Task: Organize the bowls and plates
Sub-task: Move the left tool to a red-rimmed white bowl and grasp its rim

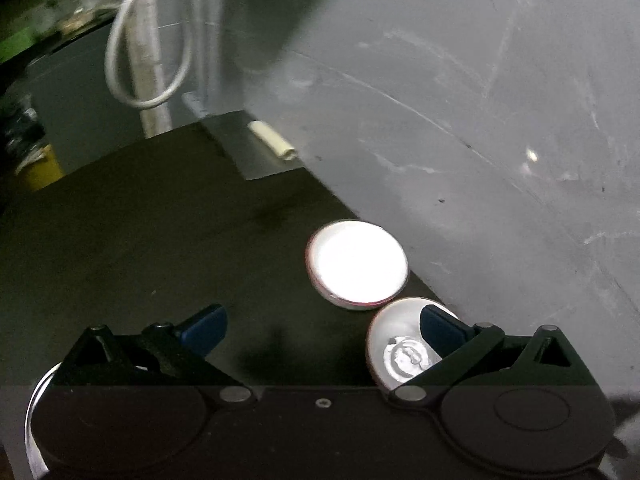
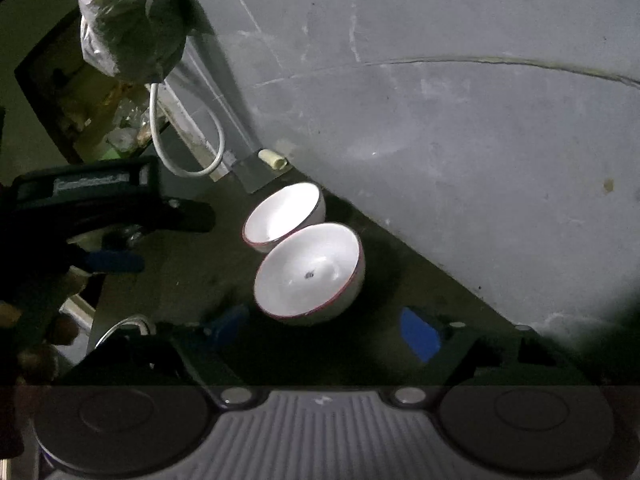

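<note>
Two white bowls with red rims stand side by side on a dark table by a grey wall. In the right wrist view the near bowl (image 2: 310, 274) sits just ahead of my right gripper (image 2: 324, 330), which is open and empty; the far bowl (image 2: 284, 216) touches it behind. In the left wrist view the far bowl (image 1: 356, 266) lies ahead and the near bowl (image 1: 400, 346) is partly behind the right fingertip (image 1: 440, 326) of my open, empty left gripper (image 1: 322, 326). The left gripper also shows in the right wrist view (image 2: 108, 256) at the left.
The grey wall (image 2: 440, 140) runs diagonally close behind the bowls. A white cable (image 2: 184, 148) and a plastic-wrapped bundle (image 2: 128, 20) hang at the table's far corner. A white plate edge (image 1: 34, 404) shows at the lower left. The table edge (image 1: 100, 160) lies to the left.
</note>
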